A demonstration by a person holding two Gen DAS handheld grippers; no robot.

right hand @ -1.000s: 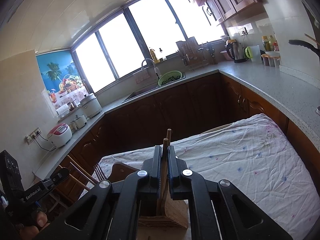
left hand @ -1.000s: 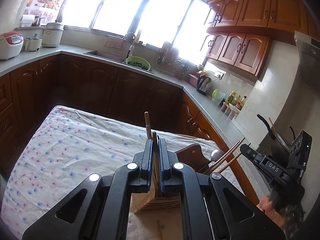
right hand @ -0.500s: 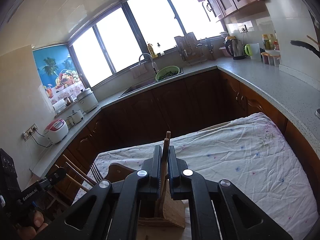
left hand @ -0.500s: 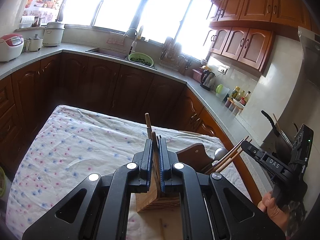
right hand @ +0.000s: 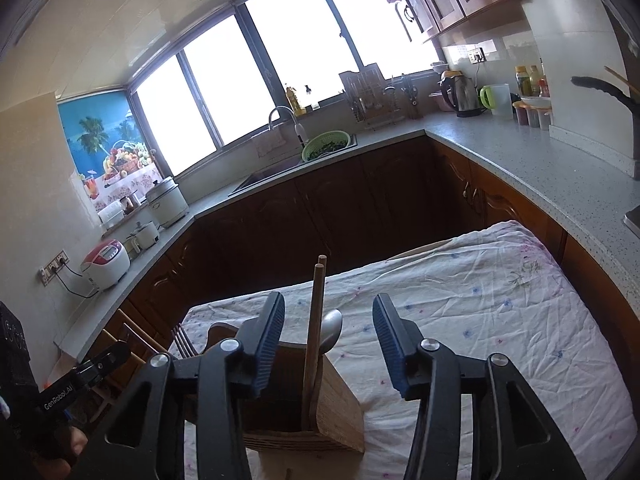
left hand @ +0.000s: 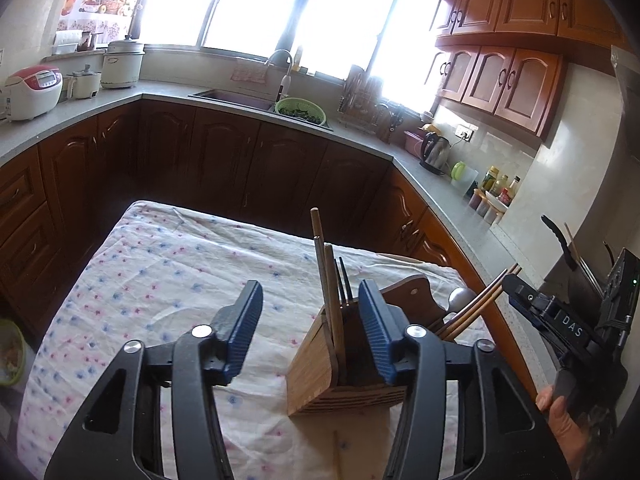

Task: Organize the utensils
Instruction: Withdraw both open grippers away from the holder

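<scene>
Two tools hang over the wooden holder (left hand: pixel 347 364), and I see both with jaws apart, having just opened off the chopsticks. My left tool (left hand: pixel 310 322) has nothing in its grip — the chopstick pair (left hand: pixel 326 276) stands upright in the holder just inside its right finger, beside a dark fork (left hand: pixel 344 280). My right tool (right hand: pixel 328 338) is likewise empty — one chopstick (right hand: pixel 314 320) rises between its fingers, touching neither, with a spoon (right hand: pixel 332 330) just behind. Under both, the holder sits on the flowered cloth (left hand: pixel 160 280) covering the table.
</scene>
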